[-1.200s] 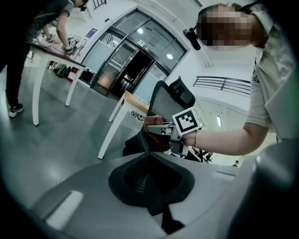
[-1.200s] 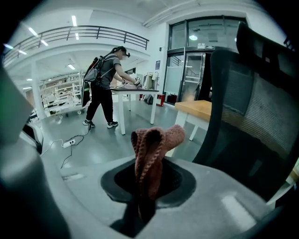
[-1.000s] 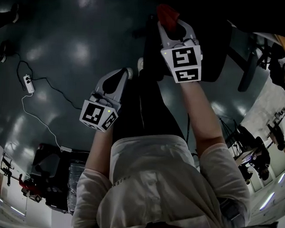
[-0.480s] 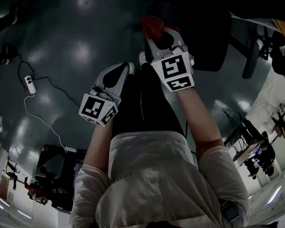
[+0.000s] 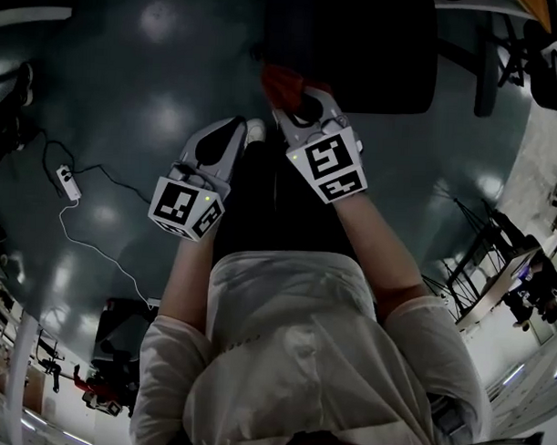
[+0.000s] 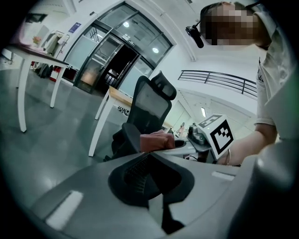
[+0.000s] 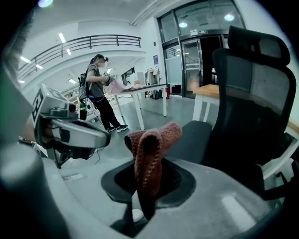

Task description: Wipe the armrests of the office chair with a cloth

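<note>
Open office; white desks point(image 6: 20, 93), glass doors point(image 6: 91, 58).

Two claws: left claw point(image 5: 234, 129), right claw point(image 5: 299, 97). One cloth point(image 5: 282, 78). One office chair point(image 5: 367, 47). One power strip point(image 5: 68, 182).

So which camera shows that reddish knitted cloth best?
The right gripper view: the reddish knitted cloth sits large between the jaws, stitches clear. The head view shows only a red tip beyond the right gripper; the left gripper view, a small lump.

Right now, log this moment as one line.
left hand-held gripper: shut, empty | right hand-held gripper: shut on cloth | office chair: just ahead | wiping contact: cannot tell
</note>
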{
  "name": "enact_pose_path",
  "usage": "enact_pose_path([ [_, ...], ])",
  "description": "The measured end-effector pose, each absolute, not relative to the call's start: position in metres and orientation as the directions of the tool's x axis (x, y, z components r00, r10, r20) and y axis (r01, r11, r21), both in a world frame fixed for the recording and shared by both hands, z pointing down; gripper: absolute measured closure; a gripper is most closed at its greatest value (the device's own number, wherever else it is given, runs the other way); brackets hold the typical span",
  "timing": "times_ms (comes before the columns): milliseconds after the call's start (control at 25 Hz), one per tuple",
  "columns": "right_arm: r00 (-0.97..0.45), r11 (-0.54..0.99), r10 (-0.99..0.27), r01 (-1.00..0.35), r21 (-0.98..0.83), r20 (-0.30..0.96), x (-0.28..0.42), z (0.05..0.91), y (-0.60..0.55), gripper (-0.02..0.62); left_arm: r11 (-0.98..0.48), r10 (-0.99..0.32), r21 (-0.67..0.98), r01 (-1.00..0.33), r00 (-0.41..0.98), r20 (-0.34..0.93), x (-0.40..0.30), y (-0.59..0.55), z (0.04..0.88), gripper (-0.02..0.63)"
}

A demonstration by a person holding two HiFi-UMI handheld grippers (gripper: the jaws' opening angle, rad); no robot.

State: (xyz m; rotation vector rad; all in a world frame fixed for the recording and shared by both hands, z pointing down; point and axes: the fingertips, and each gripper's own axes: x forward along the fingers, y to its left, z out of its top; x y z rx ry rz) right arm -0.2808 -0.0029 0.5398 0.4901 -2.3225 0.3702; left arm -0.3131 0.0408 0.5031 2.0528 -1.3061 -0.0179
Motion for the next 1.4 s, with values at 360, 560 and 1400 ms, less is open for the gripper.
enact_pose_path([
  [360,-0.696,0.813,-0.245,-0.527,-0.249,0.675,-0.227,0.52,-0.015,0.543,-0.294,-0.767,0.564,-0.772,0.543,0.343,-0.284,0.027,0.503,0.589],
  [560,-0.695,0.783,-0.301,-0.571,-0.247,0.653,-0.201,0.514,-0.084,0.543,-0.29,-0.77,0.565,-0.772,0.539,0.341,-0.271,0.011,0.498,0.589],
  [1400,-0.783,0.95,-0.046,-0.227,-0.216,0.62,-0.251,0.583,-0.192,0.543,-0.03,-0.855,0.57,-0.821,0.317,0.411,-0.279,-0.01,0.52,0.589],
])
